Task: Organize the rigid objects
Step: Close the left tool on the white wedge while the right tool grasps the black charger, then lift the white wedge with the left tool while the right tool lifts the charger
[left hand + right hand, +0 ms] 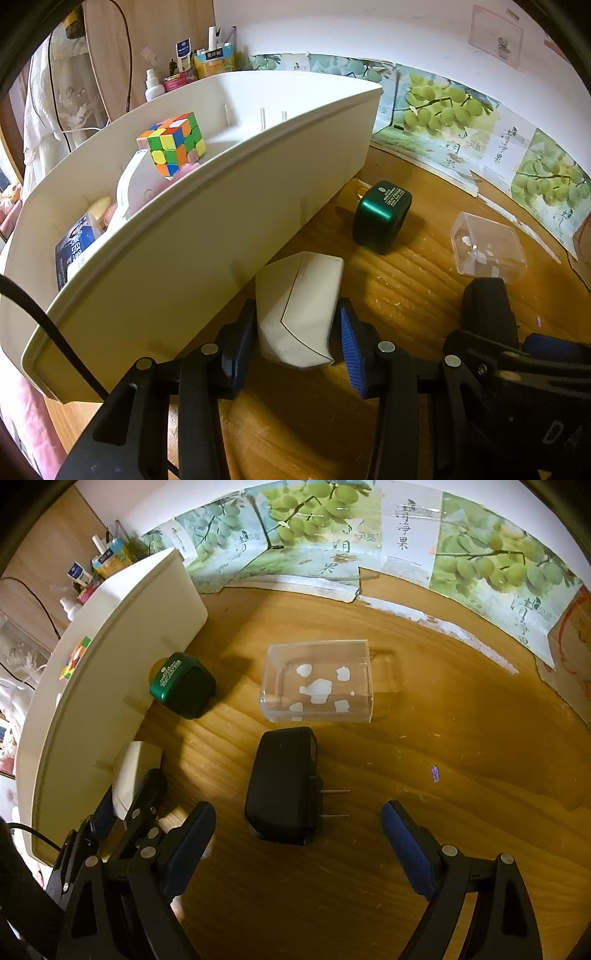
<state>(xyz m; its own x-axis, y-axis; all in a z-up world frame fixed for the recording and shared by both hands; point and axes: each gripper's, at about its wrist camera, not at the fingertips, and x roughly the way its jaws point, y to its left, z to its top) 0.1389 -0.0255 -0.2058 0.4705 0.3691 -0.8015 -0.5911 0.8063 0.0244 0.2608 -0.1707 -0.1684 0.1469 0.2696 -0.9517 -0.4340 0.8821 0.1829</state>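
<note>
While our left gripper (295,343) clamps the white charger (299,314) beside the white bin (207,236) for lifting in, our right gripper (299,834) spreads wide around the black adapter (282,782) on the table (461,738).

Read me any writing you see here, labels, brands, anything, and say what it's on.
"清净果": grape-print cardboard along the wall.
White print on the green box: too small to read.
Blue package in the white bin: blurred.
Bottles and cartons behind the bin: unreadable.
Black power adapter: no legible text.
</note>
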